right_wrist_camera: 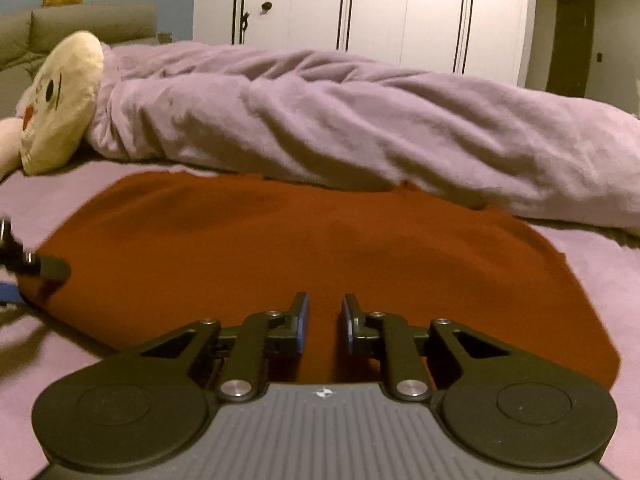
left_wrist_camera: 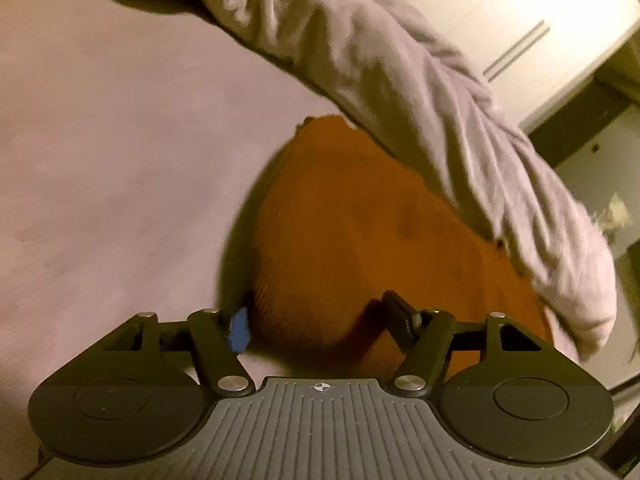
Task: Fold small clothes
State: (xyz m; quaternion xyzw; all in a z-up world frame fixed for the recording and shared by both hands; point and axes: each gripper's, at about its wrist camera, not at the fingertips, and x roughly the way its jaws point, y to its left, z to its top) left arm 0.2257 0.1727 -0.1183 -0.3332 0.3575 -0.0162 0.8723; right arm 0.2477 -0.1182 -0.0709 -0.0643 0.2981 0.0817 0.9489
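Cloth lay at the centre of the job: a rust-orange garment (right_wrist_camera: 312, 248) was spread fairly flat on the lilac bedsheet (left_wrist_camera: 100, 140), its far edge just beside or slightly under the rumpled lilac duvet (right_wrist_camera: 340, 120), with a plush toy (right_wrist_camera: 60, 104) well off to one side. Judging by how things lay, the step in hand was to take hold of the near hem for a fold. To do it well, each gripper would need to pinch only the top layer close to a corner, lift both sides evenly, and carry the edge over without dragging the duvet along. The left gripper (left_wrist_camera: 320, 316) stood wide, its jaws straddling the near corner of the garment, pads not pressing on it. The right gripper (right_wrist_camera: 324, 322) was narrow, a slim gap between its pads, hovering over the near edge with no fabric visibly clamped.
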